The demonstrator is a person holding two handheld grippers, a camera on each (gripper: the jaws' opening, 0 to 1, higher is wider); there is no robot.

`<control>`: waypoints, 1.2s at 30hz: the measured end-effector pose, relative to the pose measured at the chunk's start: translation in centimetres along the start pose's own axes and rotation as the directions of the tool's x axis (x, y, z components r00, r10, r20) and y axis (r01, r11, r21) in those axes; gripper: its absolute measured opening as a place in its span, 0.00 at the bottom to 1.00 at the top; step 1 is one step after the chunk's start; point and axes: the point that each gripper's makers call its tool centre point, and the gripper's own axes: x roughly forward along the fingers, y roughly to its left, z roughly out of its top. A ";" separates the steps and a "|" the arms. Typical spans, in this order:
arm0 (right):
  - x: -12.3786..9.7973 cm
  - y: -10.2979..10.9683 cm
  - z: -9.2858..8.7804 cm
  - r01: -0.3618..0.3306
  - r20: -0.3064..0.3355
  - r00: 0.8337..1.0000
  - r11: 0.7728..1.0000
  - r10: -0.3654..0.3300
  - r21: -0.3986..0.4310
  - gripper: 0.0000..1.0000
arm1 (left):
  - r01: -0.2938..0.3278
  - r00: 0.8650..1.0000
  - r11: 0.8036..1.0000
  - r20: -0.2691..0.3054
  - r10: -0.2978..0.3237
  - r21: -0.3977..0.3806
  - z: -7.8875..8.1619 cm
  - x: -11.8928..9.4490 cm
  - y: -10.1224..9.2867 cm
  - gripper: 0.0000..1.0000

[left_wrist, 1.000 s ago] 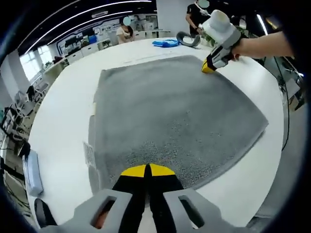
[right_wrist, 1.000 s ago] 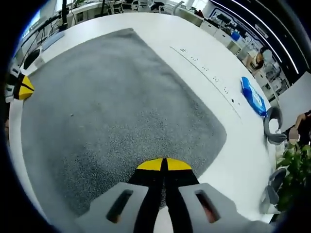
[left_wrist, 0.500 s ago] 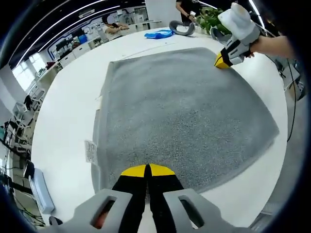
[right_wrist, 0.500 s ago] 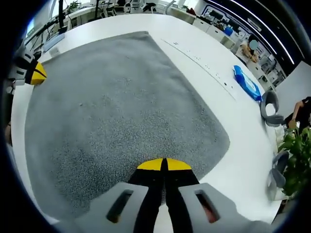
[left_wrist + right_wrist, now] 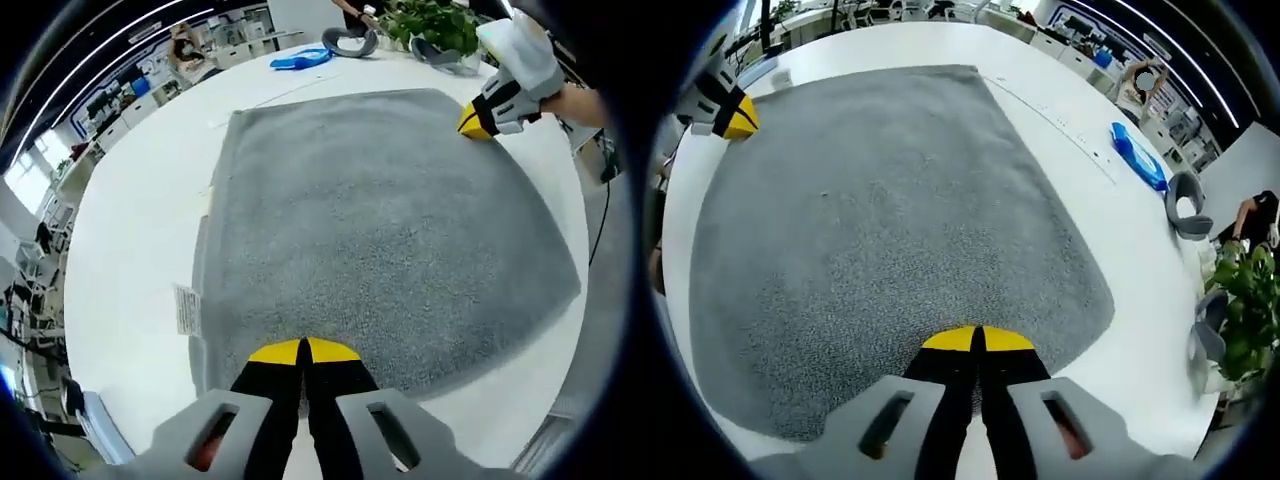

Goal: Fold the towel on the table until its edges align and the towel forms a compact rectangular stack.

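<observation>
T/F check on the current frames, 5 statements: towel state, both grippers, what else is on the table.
1. The gray towel lies spread flat on the white table. True.
2. The left gripper has its jaws wide open above bare table. False: its jaws are closed at the towel's edge.
3. The right gripper is closed at the towel's edge. True; in the left gripper view it sits at a far corner of the towel.
4. The towel is already folded in half. False: it is a single open layer, no fold made yet.
5. A blue item lies on the table beyond the towel. True; a potted plant is also near the table's edge.
</observation>
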 end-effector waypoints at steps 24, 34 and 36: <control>-3.0 3.5 -3.7 0.001 0.046 0.999 0.992 -0.006 0.126 0.00 | -0.001 0.997 0.986 -0.082 0.015 0.168 1.7 1.3 1.2 0.01; -3.6 4.4 -4.2 -0.002 0.044 0.999 0.992 -0.004 0.128 0.00 | -0.033 0.991 0.962 -0.117 0.066 0.271 2.5 1.9 2.0 0.01; -3.7 4.6 -4.3 -0.002 0.046 0.999 0.992 -0.004 0.130 0.00 | -0.029 0.991 0.963 -0.118 0.063 0.268 2.6 1.9 2.1 0.01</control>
